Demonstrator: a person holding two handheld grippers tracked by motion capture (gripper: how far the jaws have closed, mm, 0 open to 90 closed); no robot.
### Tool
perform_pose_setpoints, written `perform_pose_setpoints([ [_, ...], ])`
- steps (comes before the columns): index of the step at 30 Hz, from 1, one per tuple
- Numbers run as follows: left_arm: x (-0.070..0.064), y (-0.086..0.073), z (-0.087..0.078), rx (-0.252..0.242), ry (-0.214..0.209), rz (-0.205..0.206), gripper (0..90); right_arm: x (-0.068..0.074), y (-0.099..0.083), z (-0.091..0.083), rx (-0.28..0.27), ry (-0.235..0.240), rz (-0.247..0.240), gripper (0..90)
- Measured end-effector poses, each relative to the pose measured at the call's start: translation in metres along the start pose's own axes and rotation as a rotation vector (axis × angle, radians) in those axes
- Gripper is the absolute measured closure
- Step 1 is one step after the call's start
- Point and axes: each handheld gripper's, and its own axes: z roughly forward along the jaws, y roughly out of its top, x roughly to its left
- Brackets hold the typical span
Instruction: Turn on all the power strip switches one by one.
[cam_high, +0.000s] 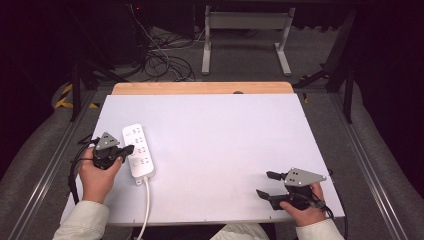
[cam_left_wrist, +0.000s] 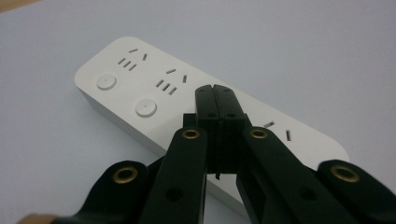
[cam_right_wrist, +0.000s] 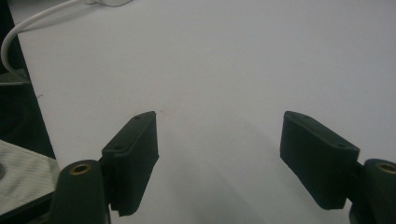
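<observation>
A white power strip (cam_high: 138, 150) with several sockets and round buttons lies on the white table at the left, its cable (cam_high: 146, 207) running off the front edge. My left gripper (cam_high: 129, 149) is shut, with its tips over the strip's top. In the left gripper view the closed jaws (cam_left_wrist: 215, 93) rest over the strip (cam_left_wrist: 140, 88) beside its round buttons, with nothing held between them. My right gripper (cam_high: 264, 184) stands open near the front right corner. The right gripper view shows its fingers (cam_right_wrist: 135, 144) wide apart over bare table.
The white table top (cam_high: 215, 130) has a wooden strip (cam_high: 200, 88) along its far edge. Beyond it stand a table frame (cam_high: 245, 35) and loose cables (cam_high: 160, 60) on the floor. The strip's cable (cam_right_wrist: 28, 23) curves at the right gripper view's top left.
</observation>
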Motion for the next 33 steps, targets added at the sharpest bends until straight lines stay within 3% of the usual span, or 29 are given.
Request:
perform_pose_setpoints([
  [9,0.005,-0.004,0.01,0.027,0.022,-0.003,90.0,0.0,0.0,0.0,-0.001,0.0,-0.001,28.4],
  [14,0.007,-0.006,0.013,0.039,0.015,-0.017,90.0,0.0,0.0,0.0,-0.001,0.001,-0.002,28.4],
  [21,0.007,-0.006,0.015,0.044,0.009,0.003,90.0,0.0,0.0,0.0,0.0,0.002,-0.002,28.4],
  [26,0.003,-0.005,0.018,0.055,0.039,0.018,89.9,0.0,0.0,0.0,0.0,0.005,-0.004,28.4],
  [30,0.004,-0.006,0.018,0.059,0.037,0.007,90.0,0.0,0.0,-0.001,-0.001,0.003,-0.005,28.4],
  [33,0.006,-0.007,0.016,0.066,0.059,0.002,90.0,0.0,0.0,-0.001,-0.003,0.006,-0.004,28.4],
])
